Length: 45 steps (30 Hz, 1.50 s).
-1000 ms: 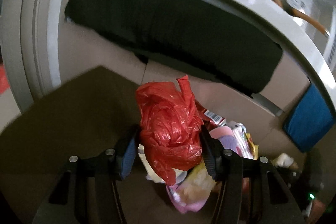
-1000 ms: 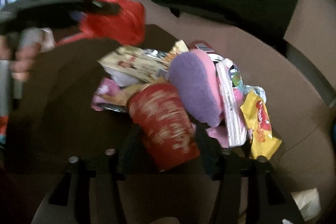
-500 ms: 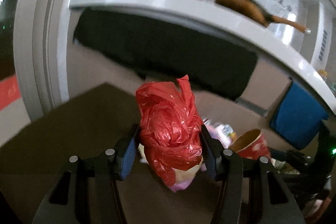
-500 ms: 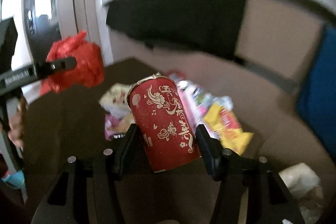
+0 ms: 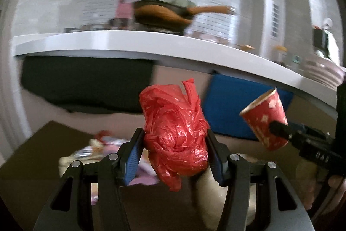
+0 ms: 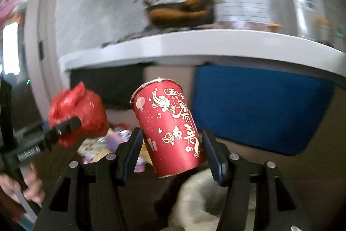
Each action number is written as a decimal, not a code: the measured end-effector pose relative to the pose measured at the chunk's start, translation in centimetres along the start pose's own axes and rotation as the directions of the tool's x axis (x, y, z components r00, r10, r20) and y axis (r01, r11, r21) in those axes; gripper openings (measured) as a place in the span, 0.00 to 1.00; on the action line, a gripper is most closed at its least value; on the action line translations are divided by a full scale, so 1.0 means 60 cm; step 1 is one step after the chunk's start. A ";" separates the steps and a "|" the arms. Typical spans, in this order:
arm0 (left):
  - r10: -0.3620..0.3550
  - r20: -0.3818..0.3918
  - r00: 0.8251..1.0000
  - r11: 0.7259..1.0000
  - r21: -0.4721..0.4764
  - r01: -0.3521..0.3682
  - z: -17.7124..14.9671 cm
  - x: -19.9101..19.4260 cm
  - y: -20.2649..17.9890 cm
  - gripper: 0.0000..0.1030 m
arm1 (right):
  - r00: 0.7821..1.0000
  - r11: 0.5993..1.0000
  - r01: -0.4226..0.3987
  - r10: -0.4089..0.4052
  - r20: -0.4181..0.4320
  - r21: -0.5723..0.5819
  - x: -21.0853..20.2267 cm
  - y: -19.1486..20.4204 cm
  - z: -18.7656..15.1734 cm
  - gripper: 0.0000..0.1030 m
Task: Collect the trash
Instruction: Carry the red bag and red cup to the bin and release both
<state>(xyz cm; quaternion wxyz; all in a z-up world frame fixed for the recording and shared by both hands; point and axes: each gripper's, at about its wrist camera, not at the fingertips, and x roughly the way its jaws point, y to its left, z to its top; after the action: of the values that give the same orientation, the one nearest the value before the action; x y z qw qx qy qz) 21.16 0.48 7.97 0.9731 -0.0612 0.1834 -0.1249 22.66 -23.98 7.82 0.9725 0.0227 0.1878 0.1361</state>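
My left gripper (image 5: 174, 136) is shut on a crumpled red plastic bag (image 5: 173, 120), which bulges above the blue pads. The right wrist view shows that bag (image 6: 75, 107) at the left, lifted off the surface. My right gripper (image 6: 171, 135) is shut on a red paper cup with gold print (image 6: 167, 122), tilted a little to the left with its mouth up. That cup (image 5: 265, 120) hangs at the right in the left wrist view, at about the bag's height.
A pile of wrappers (image 6: 112, 140) lies on a dark brown surface (image 5: 43, 144) below both grippers. Behind it run a white counter (image 5: 151, 44) with a pan (image 5: 160, 14), a blue panel (image 6: 259, 107) and a black sheet (image 5: 86, 83). A hand (image 6: 32, 185) holds the left gripper.
Both grippers have risen from the wrapper pile, each with its load. The cup has come from lying tilted in the pile to nearly upright. Both views have swung up towards the counter and wall.
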 end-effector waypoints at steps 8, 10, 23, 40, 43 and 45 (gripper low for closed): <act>-0.081 -0.134 0.988 0.993 0.070 0.091 -0.051 0.128 -0.146 0.54 | 0.987 0.983 0.161 -0.160 -0.008 0.091 -0.028 -0.129 -0.038 0.52; -0.085 -0.172 0.981 0.991 0.084 0.100 -0.068 0.151 -0.166 0.54 | 0.984 0.977 0.176 -0.173 -0.033 0.119 -0.018 -0.152 -0.052 0.52; -0.155 -0.412 0.898 0.982 0.036 0.186 -0.148 0.293 -0.185 0.54 | 0.973 0.955 0.185 -0.145 -0.179 0.234 0.050 -0.243 -0.143 0.53; -0.178 -0.467 0.866 0.977 0.021 0.213 -0.169 0.328 -0.179 0.55 | 0.954 0.950 0.185 -0.113 -0.278 0.250 0.124 -0.244 -0.188 0.53; -0.217 -0.471 0.855 0.966 0.024 0.258 -0.172 0.330 -0.179 0.59 | 0.947 0.951 0.209 -0.138 -0.290 0.229 0.130 -0.241 -0.192 0.53; -0.219 -0.471 0.854 0.961 0.047 0.272 -0.174 0.328 -0.183 0.61 | 0.940 0.951 0.232 -0.165 -0.298 0.204 0.135 -0.235 -0.193 0.53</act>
<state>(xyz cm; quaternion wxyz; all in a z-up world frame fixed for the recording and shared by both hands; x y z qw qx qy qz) 32.57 -16.07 -6.57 0.8793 0.0020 0.3928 -0.2692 29.23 -35.42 -7.19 0.9356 0.0995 0.3384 0.0152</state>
